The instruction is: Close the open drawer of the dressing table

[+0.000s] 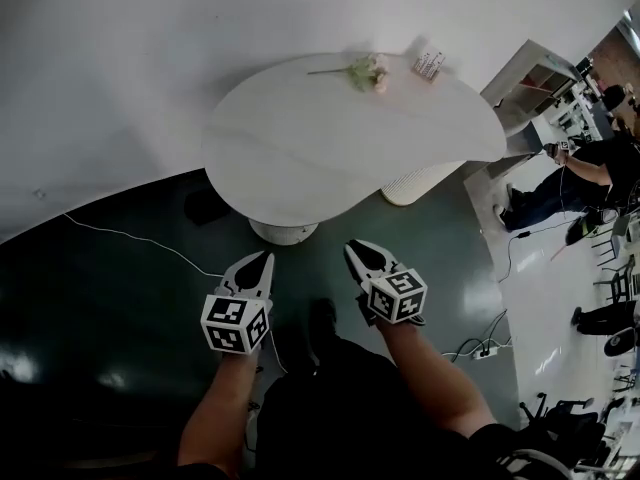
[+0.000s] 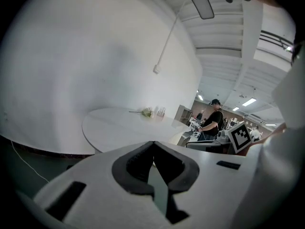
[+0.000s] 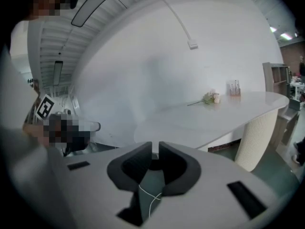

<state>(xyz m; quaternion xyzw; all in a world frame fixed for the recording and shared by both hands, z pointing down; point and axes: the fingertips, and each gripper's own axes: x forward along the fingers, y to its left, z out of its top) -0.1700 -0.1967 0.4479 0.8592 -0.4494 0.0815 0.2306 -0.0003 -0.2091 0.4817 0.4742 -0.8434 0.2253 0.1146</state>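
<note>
Head view: approach step, nothing touched yet. Left gripper (image 1: 264, 260) and right gripper (image 1: 353, 250) hang just short of the dressing table (image 1: 300, 148), both empty, jaws drawn together. A grey piece jutting from the table's right end is probably the open drawer (image 1: 522, 140). Next: step right and push it in.

The tabletop (image 1: 320, 153) stands against the wall; a flower sprig (image 1: 365, 71) lies at its far edge (a small holder (image 1: 430, 63) just right). Before it, left gripper (image 1: 262, 263) and right gripper (image 1: 356, 252) hang side by side, 2 abreast.
</note>
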